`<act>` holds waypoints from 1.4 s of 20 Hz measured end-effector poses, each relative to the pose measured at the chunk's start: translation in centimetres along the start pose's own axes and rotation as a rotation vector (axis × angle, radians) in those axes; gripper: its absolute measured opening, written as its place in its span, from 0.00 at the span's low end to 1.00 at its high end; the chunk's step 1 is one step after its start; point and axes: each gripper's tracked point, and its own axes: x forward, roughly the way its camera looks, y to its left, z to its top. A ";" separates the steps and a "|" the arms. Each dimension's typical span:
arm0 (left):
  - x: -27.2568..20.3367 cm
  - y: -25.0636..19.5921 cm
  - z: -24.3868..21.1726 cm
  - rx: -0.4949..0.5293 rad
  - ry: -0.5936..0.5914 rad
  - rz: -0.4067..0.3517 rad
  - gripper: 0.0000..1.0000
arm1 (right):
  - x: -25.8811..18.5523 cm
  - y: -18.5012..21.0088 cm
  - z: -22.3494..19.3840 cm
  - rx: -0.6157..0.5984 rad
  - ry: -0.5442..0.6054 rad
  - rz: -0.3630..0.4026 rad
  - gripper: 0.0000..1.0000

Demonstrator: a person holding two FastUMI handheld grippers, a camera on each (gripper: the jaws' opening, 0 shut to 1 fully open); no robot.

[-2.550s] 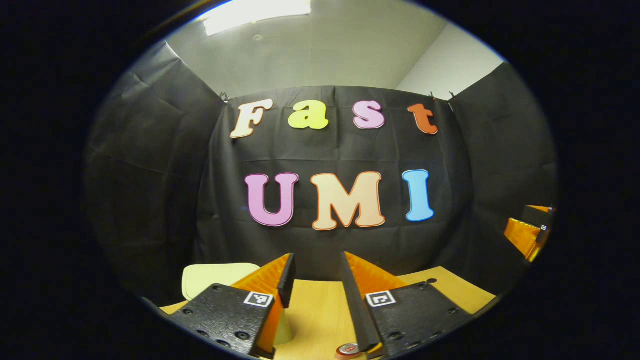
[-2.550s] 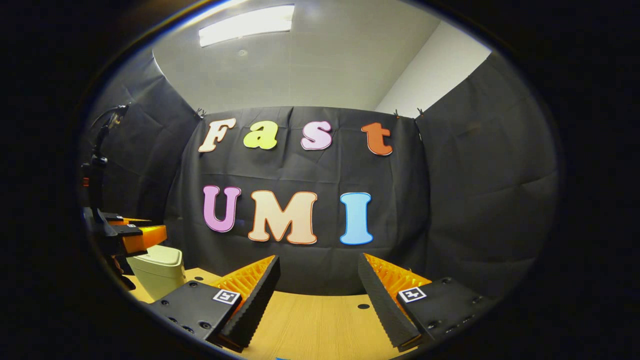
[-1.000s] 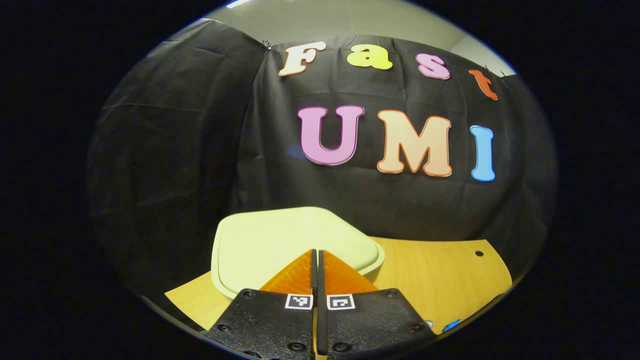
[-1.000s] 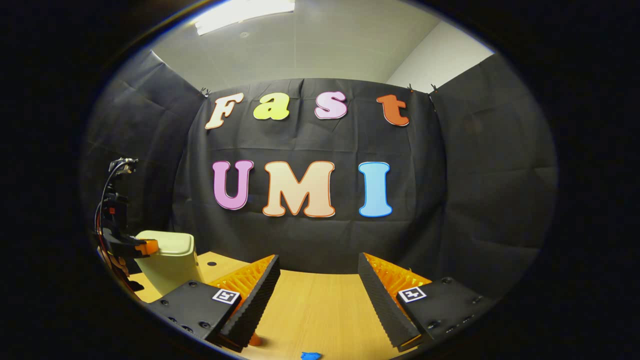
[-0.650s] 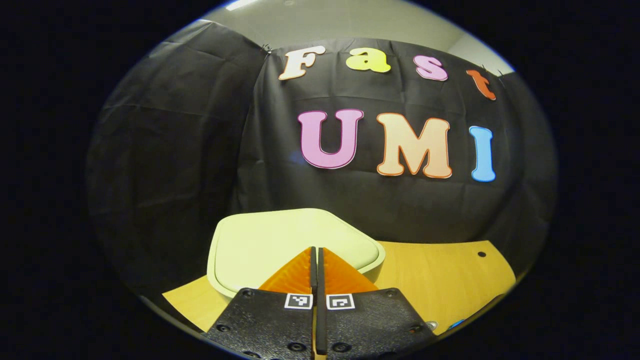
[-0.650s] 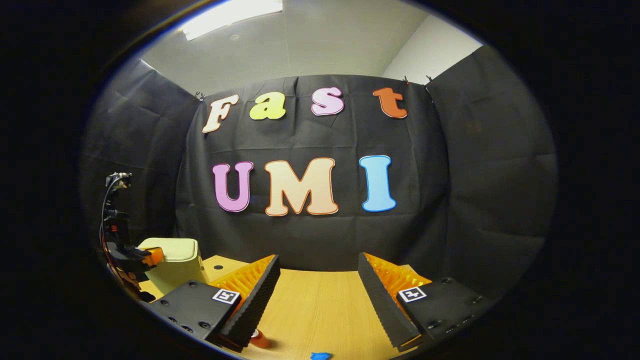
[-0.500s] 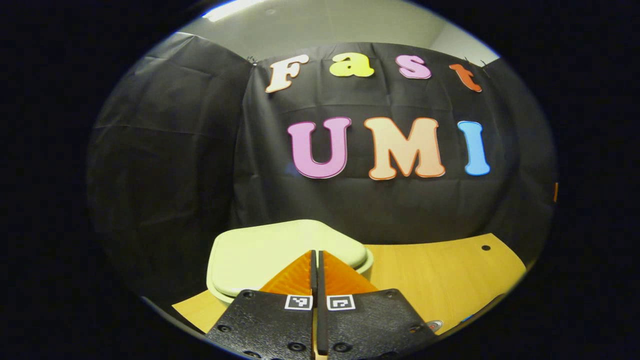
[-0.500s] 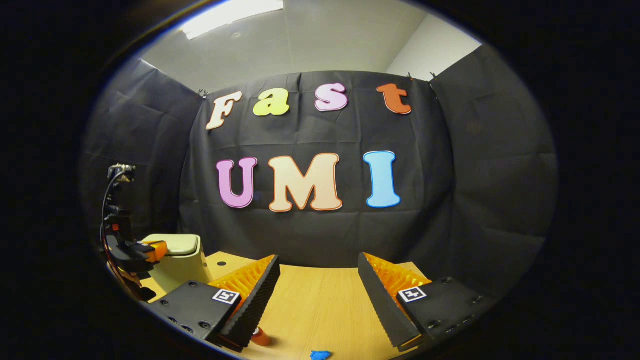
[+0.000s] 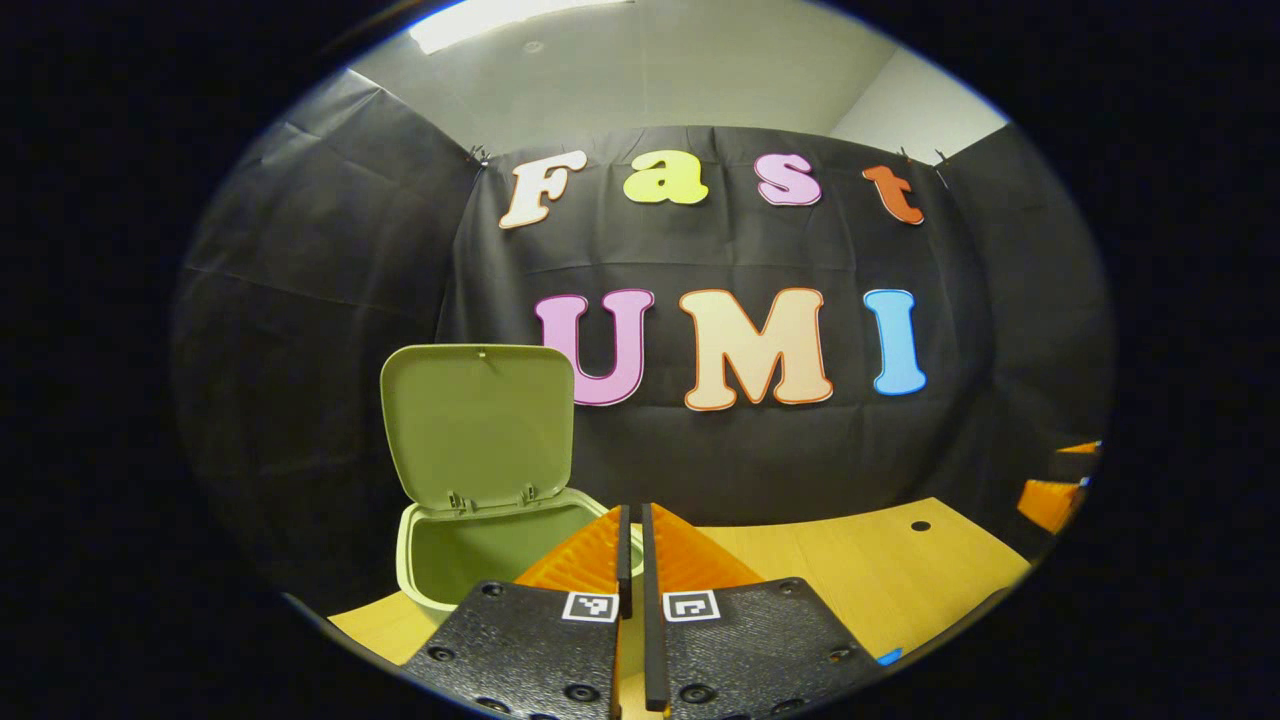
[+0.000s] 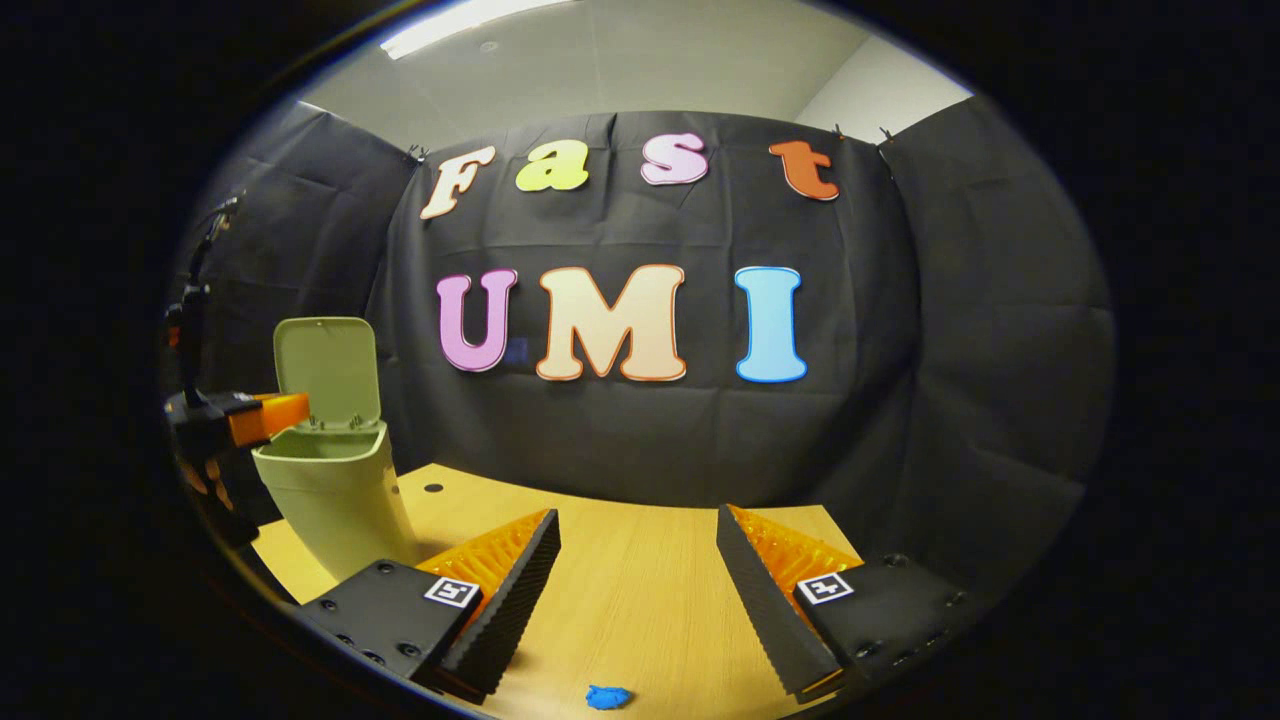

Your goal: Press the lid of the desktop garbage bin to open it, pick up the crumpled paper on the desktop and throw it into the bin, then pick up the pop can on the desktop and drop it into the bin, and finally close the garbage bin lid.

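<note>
Sitting just below the parted right gripper (image 10: 637, 580), crumpled paper (image 10: 606, 696) is nearest; left gripper (image 9: 632, 560) clenched empty by bin (image 10: 335, 490)

Crumpled paper (image 10: 607, 696) cut off at near edge; bin (image 9: 470, 555) front hidden behind closed left gripper (image 9: 633, 520).

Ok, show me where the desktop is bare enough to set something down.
Bare wood runs between the bin and the right gripper, back to the wall. Crowded spots: the bin's corner, with the left gripper at its rim, and the blue scrap near the front edge.
</note>
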 end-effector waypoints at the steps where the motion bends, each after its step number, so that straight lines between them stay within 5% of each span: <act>1: -0.5 0.1 0.3 0.006 -0.008 0.007 0.04 | 0.4 0.1 -0.9 -0.004 0.021 0.009 0.99; 12: -4.1 -2.4 2.9 0.074 -0.062 -0.003 0.82 | 4.2 -0.4 -13.7 -0.068 0.274 0.061 0.99; 16: -4.8 -2.8 3.5 0.087 -0.068 0.005 0.94 | 4.2 0.2 -19.7 -0.096 0.412 0.106 0.99; 25: -5.9 -2.1 2.8 0.110 -0.034 0.038 0.89 | 2.9 0.8 -28.6 -0.189 0.622 0.168 1.00; 27: -6.1 -1.6 2.5 0.118 -0.025 0.047 0.89 | 3.0 1.2 -29.6 -0.190 0.653 0.180 0.94; 28: -6.2 -1.4 2.4 0.120 -0.022 0.051 0.89 | 2.9 1.6 -30.4 -0.180 0.682 0.197 0.82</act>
